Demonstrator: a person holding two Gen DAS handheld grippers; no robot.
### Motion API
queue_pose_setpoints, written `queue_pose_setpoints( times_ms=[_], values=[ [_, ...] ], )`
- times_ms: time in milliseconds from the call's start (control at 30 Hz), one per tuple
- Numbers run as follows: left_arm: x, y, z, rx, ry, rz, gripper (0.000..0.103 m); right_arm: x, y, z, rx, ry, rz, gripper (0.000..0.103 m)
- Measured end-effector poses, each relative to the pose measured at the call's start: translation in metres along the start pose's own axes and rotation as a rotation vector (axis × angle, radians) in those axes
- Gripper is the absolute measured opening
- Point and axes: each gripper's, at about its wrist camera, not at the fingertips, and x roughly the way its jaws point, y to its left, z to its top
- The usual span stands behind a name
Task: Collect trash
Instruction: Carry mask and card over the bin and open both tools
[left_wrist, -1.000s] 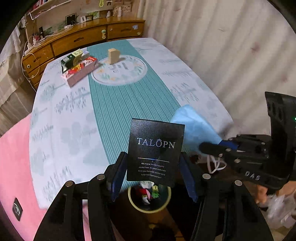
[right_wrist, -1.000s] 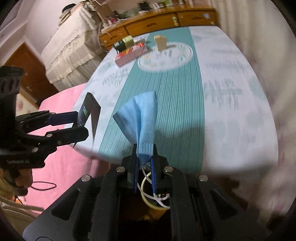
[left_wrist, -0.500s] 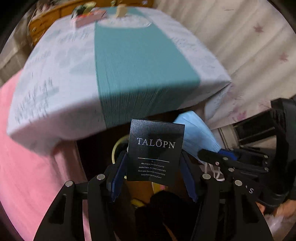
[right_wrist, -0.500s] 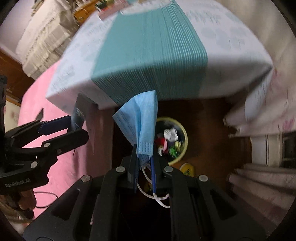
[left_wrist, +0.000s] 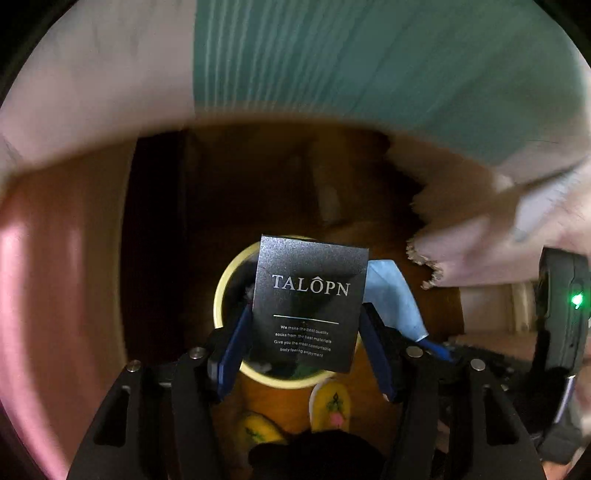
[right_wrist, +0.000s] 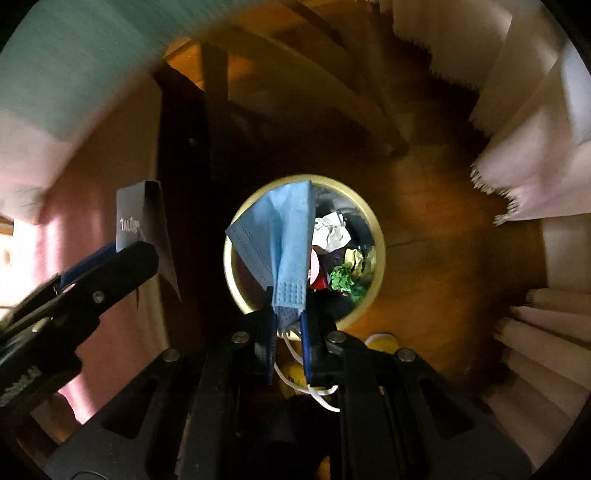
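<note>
My left gripper (left_wrist: 306, 328) is shut on a black TALOPN card (left_wrist: 308, 301) and holds it above a yellow-rimmed trash bin (left_wrist: 221, 291) on the floor. My right gripper (right_wrist: 289, 317) is shut on a blue face mask (right_wrist: 279, 236), held right over the same bin (right_wrist: 378, 236), which holds crumpled white, green and dark scraps. The mask (left_wrist: 397, 299) shows in the left wrist view just right of the card. The card (right_wrist: 142, 221) and left gripper (right_wrist: 110, 266) show at the left of the right wrist view.
The table edge with white and teal cloth (left_wrist: 332, 55) hangs above the bin. A dark table leg (right_wrist: 181, 166) stands left of the bin. Pink cloth (left_wrist: 55, 258) is at left, pale curtains (right_wrist: 535, 166) at right. Yellow slippers (left_wrist: 328, 402) are on the wooden floor near the bin.
Both grippers have swung down from the tabletop to below the table edge, still holding card and mask. The bin now lies directly under them.
</note>
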Motion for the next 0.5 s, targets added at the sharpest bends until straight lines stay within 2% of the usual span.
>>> queue_pose_setpoints(
  times_ms=[133,167,200,233,267,333,500],
  values=[
    [0.047,0.013,-0.004,-0.042,0.011,0.015,0.061,0.053,-0.015,0.002,0.039,0.007,0.022,0.010],
    [0.055,0.017,-0.002,-0.054,0.023,0.010,0.064,0.062,-0.017,0.003,0.041,0.013,0.011,0.016],
    [0.067,0.024,-0.008,-0.071,0.042,0.008,0.071,0.073,-0.019,0.004,0.042,0.022,-0.007,0.033],
    [0.086,0.015,-0.005,-0.077,0.059,0.019,0.078,0.085,-0.022,0.004,0.037,0.030,-0.012,0.044],
    [0.116,0.008,-0.006,-0.080,0.080,0.034,0.091,0.088,-0.031,0.007,0.036,0.030,-0.005,0.059],
    [0.149,0.003,-0.018,-0.086,0.098,0.056,0.092,0.098,-0.037,0.008,0.029,0.024,0.022,0.059],
    [0.187,-0.004,-0.033,-0.093,0.101,0.100,0.092,0.113,-0.047,0.009,-0.005,0.020,0.010,0.059]
  ],
)
